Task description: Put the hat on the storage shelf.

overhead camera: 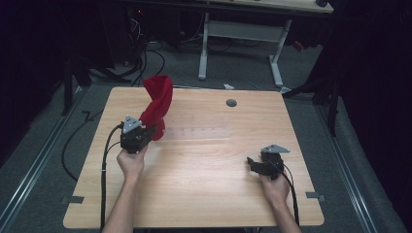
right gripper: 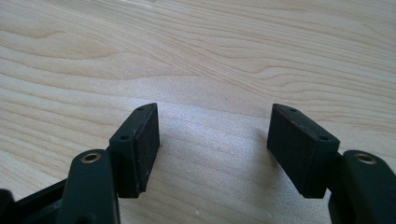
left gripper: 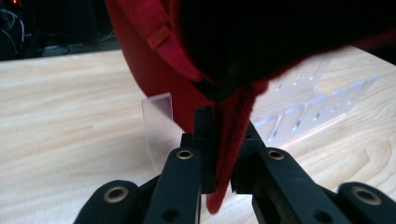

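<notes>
Over at the table's (overhead camera: 204, 160) left side, the left gripper (overhead camera: 154, 131) pinches a red cloth's (overhead camera: 158, 104) edge, lifting it twisted and upright; the right gripper (overhead camera: 252, 162) rests low, jaws spread.

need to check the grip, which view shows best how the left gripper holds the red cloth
The left gripper view: its jaws are shut on a hanging edge of the red cloth. The high view shows the left gripper at the cloth's lower end, grip hidden. The right gripper view shows bare table.
</notes>
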`<state>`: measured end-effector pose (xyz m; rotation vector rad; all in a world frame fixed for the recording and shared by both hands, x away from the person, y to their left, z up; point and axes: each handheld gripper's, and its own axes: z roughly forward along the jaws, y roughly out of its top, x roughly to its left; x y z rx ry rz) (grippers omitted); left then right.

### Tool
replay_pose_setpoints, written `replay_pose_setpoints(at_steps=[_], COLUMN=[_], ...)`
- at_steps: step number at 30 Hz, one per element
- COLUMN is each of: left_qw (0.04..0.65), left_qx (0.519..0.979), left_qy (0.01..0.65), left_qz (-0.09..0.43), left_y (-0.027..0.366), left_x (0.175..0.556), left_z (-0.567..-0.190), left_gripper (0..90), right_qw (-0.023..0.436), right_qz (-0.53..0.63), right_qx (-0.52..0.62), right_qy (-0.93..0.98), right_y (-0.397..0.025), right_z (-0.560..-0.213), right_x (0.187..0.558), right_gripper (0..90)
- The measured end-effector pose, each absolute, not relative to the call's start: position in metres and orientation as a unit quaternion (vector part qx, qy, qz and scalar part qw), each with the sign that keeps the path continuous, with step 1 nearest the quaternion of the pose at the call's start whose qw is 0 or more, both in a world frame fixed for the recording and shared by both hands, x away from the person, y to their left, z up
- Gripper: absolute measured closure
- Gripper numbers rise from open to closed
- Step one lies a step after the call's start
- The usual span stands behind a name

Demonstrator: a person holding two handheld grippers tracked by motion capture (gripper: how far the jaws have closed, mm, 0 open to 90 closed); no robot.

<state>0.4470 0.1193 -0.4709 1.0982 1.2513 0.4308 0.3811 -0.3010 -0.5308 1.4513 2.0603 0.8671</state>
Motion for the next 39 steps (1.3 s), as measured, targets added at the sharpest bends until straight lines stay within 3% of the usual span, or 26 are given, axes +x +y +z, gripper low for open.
replay_pose_setpoints(at_steps=[12, 19, 25, 39], left_qw=[0.632, 0.626, 0.622, 0.621], left_qx=[0.503, 0.511, 0.517, 0.51], left_qy=[0.562, 0.557, 0.554, 0.556], left_qz=[0.182, 0.191, 0.196, 0.211], left_y=[0.125, 0.122, 0.121, 0.13], left_x=[0.439, 0.434, 0.429, 0.408], left_z=[-0.479, -0.477, -0.474, -0.469], left_gripper=[69.8, 51.7, 46.2, 44.2], right_qw=[0.236, 0.236, 0.236, 0.236], right_qz=[0.316, 0.316, 0.316, 0.316], right_qx=[0.529, 0.529, 0.53, 0.529], right_qy=[0.751, 0.751, 0.751, 0.751], right_y=[-0.301, -0.301, -0.301, -0.301], right_z=[-0.531, -0.531, -0.531, -0.531], right_x=[0.381, 0.381, 0.381, 0.381], right_gripper=[34.5, 34.5, 34.5, 34.4])
